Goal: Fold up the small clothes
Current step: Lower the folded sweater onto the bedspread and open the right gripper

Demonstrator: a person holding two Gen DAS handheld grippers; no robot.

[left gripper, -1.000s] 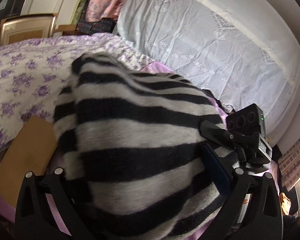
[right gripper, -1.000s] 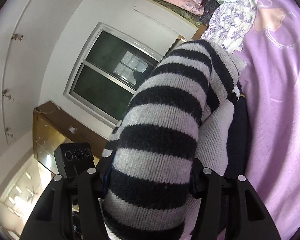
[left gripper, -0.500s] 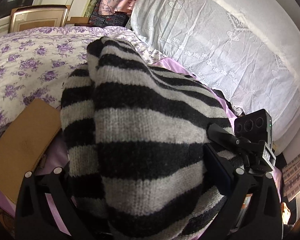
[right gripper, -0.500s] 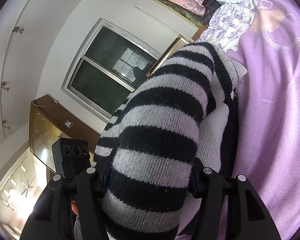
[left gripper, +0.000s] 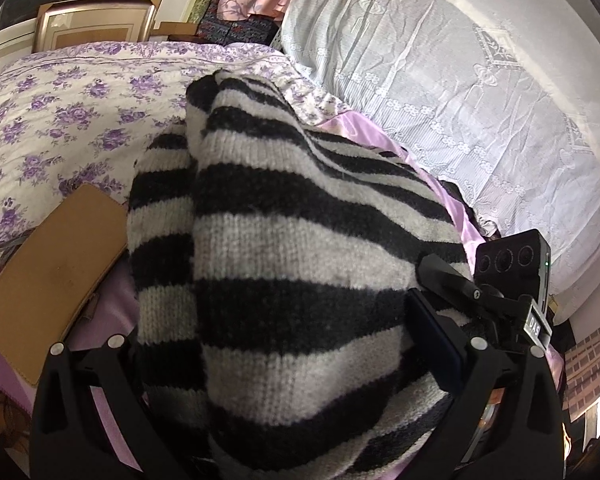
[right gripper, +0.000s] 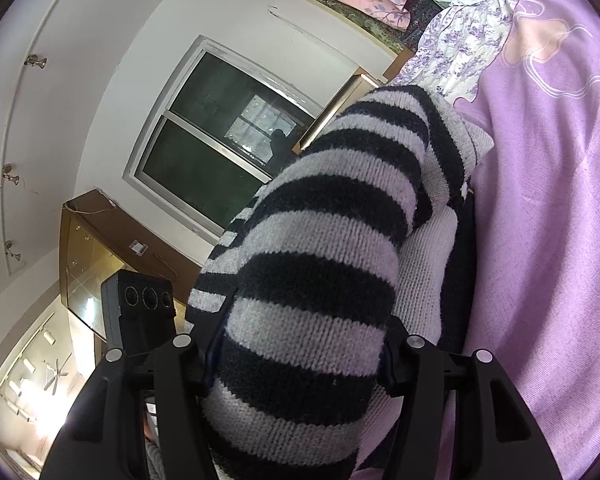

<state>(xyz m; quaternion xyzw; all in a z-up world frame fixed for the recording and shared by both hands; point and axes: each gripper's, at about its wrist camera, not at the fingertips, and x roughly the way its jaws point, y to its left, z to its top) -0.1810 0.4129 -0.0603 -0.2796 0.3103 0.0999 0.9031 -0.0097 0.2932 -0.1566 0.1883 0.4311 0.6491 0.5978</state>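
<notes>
A black-and-white striped knit sweater (left gripper: 284,272) is bunched into a thick roll and held up over the bed. In the left wrist view my left gripper (left gripper: 268,344) is shut on it, and the knit fills the whole gap between the fingers. In the right wrist view my right gripper (right gripper: 296,344) is shut on the same sweater (right gripper: 320,264), its pads pressing into the roll from both sides. The two grippers are close together: the right one's camera block (left gripper: 512,264) shows beside the roll, as does the left one's camera block (right gripper: 140,308). The fingertips are buried in the knit.
Under the sweater lies a purple sheet (right gripper: 548,240). A floral quilt (left gripper: 60,120) and a flat brown board (left gripper: 52,280) are on the left, and a white lace cover (left gripper: 460,100) is at the back right. A window (right gripper: 220,152) and a wooden cabinet (right gripper: 100,248) stand beyond the bed.
The left wrist view has rolled and tilted a little, so the sweater's top fold sits more toward the middle. Both grips have held, and the right wrist view is almost unchanged.
</notes>
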